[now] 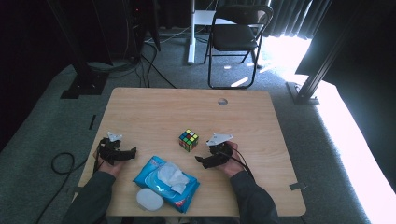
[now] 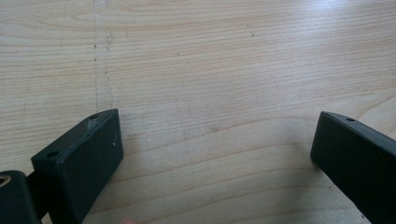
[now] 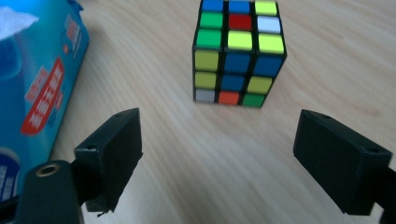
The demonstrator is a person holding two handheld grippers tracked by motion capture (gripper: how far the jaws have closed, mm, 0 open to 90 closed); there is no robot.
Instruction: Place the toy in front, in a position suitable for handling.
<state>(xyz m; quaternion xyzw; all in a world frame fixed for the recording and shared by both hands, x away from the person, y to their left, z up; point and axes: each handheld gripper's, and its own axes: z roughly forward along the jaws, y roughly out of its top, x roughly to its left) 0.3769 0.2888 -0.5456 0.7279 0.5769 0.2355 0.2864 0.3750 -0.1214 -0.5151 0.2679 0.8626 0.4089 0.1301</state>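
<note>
Right hand-held gripper (image 3: 217,154), jaws wide, faces the cube (image 3: 238,51); left hand-held gripper (image 2: 217,154), wide too, faces bare table (image 2: 210,60).

Sleeves: dark grey-green long sleeves (image 1: 93,196) on both forearms.
Left hand-held gripper (image 1: 122,153): black, blocky jaws, screw holes, grey triangular plate.
Right hand-held gripper (image 1: 210,160): black, matching, trailing black cable.

one puzzle cube (image 1: 188,140), one blue wipes pack (image 1: 166,183), one white lid (image 1: 149,199), two hand-held grippers, one folding chair (image 1: 236,37)

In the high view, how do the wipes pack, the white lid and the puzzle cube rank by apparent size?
1. wipes pack, clearly the largest
2. white lid
3. puzzle cube, slightly smaller than the lid, though it sits farther from the camera, so this is unsure
</note>
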